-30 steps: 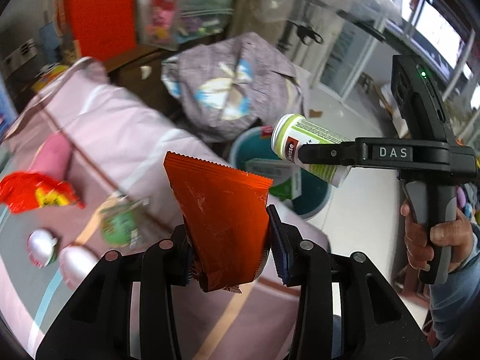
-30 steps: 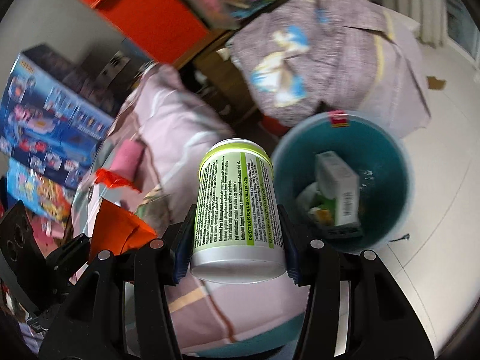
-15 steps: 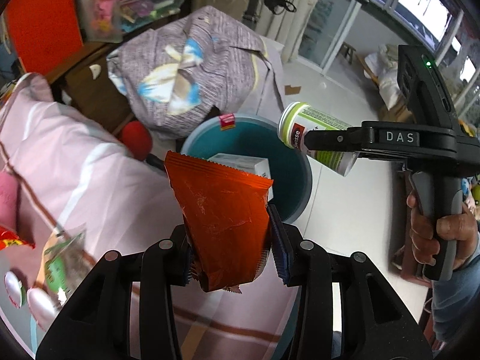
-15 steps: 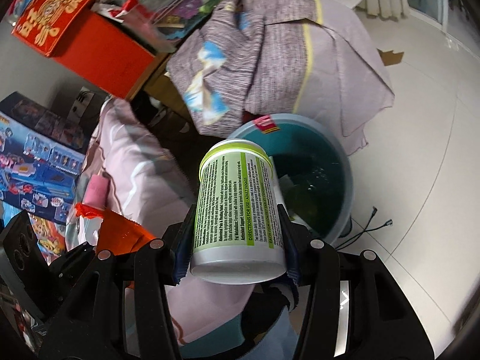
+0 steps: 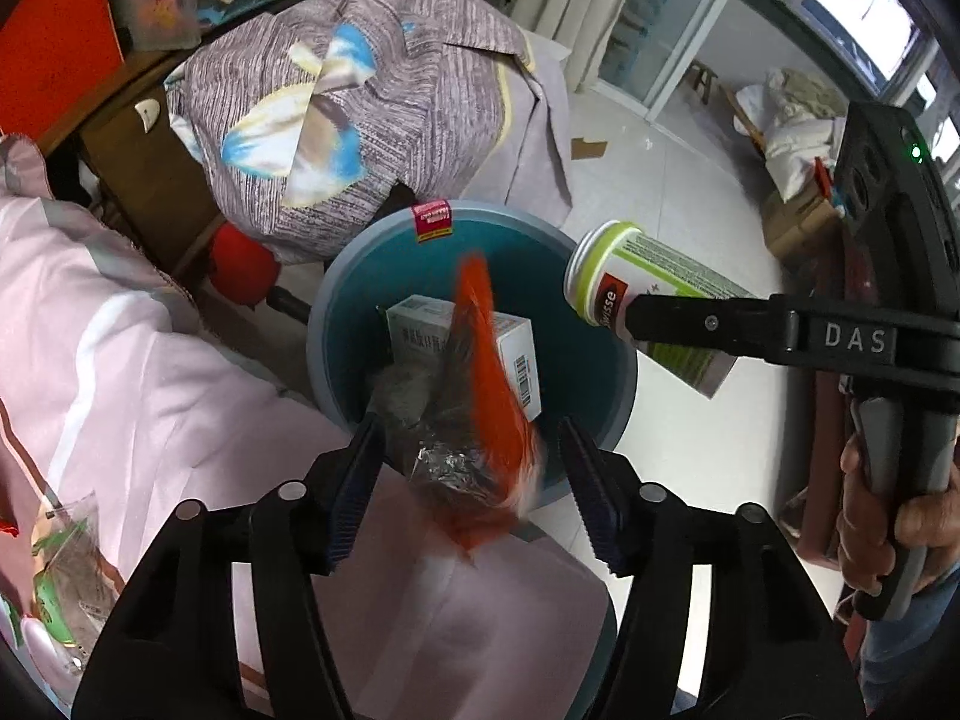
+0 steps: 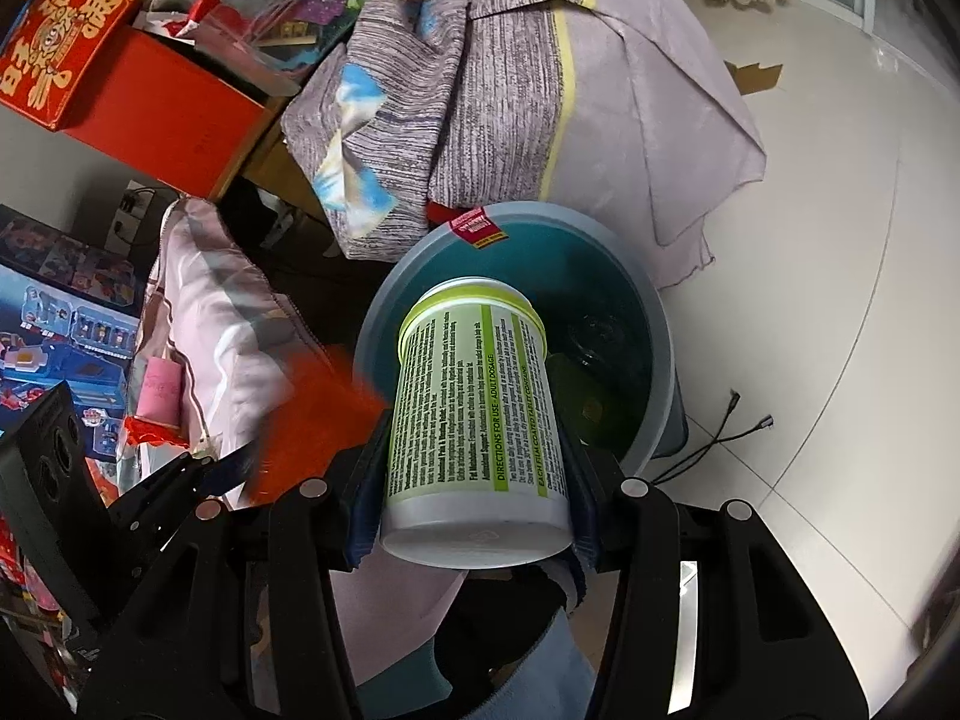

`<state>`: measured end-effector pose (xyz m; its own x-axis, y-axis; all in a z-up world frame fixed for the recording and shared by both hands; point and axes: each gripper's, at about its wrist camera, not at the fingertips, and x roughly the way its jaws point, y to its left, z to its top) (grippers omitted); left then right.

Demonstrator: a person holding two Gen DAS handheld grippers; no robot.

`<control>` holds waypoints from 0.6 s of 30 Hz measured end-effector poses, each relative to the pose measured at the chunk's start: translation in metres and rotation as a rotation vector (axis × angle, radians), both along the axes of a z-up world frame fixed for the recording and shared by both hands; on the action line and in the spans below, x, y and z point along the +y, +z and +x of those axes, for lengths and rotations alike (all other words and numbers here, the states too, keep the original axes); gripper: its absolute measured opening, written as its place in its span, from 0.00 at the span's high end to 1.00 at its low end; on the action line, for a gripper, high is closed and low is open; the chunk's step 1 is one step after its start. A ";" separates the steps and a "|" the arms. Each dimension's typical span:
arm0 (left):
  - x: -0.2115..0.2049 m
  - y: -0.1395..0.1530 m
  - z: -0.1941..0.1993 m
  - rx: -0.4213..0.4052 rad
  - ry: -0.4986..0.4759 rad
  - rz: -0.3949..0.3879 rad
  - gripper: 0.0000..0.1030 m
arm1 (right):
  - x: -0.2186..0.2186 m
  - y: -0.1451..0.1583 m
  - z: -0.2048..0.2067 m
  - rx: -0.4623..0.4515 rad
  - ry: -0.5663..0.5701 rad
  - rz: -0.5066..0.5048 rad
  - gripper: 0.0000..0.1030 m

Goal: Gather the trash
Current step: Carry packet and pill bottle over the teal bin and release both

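The left tool (image 5: 468, 456) stood with its jaws spread wide above the near rim of the teal bin (image 5: 336, 324), and the orange snack wrapper (image 5: 486, 420) showed as a blur between them, touching neither pad, apparently dropping toward the bin's mouth. A white carton (image 5: 516, 348) already lay inside. The right tool (image 6: 474, 480) was clamped on the green-and-white supplement bottle (image 6: 474, 414), which it held tilted, cap end pointing down into the bin from the near side.

The likeliest trouble, as I judged it, was the wrapper: it is light and flat, and it was over the near edge of the bin rather than the centre, so it could catch the rim or drift onto the pink bedspread (image 5: 120, 360) beside the bin. The bottle could also strike the rim or bounce out if let go while so steeply angled.

The left tool pointed down and forward over the bin's near edge. In the left wrist view the right hand (image 5: 888, 516) gripped its handle well to the right of the bin, reaching sideways so the bottle hung over the right rim.
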<state>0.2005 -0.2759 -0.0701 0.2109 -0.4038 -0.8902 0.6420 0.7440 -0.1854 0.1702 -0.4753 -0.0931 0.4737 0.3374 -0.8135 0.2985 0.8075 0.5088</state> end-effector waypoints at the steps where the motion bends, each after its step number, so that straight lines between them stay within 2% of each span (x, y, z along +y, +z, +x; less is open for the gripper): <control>1: 0.002 0.001 0.000 -0.004 0.006 -0.005 0.31 | -0.001 0.000 0.001 0.002 -0.001 -0.002 0.53; 3: 0.006 0.002 0.000 -0.016 0.016 -0.007 0.23 | -0.001 -0.001 0.003 0.005 -0.003 -0.006 0.53; 8: 0.021 0.008 0.002 -0.014 0.053 -0.031 0.15 | 0.003 0.000 0.010 0.007 0.002 -0.010 0.53; 18: 0.062 0.019 -0.002 -0.011 0.122 -0.082 0.08 | 0.025 -0.007 0.027 0.044 0.036 0.002 0.52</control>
<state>0.1990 -0.2136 -0.0512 0.2722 -0.4457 -0.8528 0.5504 0.7991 -0.2420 0.1976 -0.4501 -0.1005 0.4255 0.3555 -0.8322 0.2915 0.8168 0.4979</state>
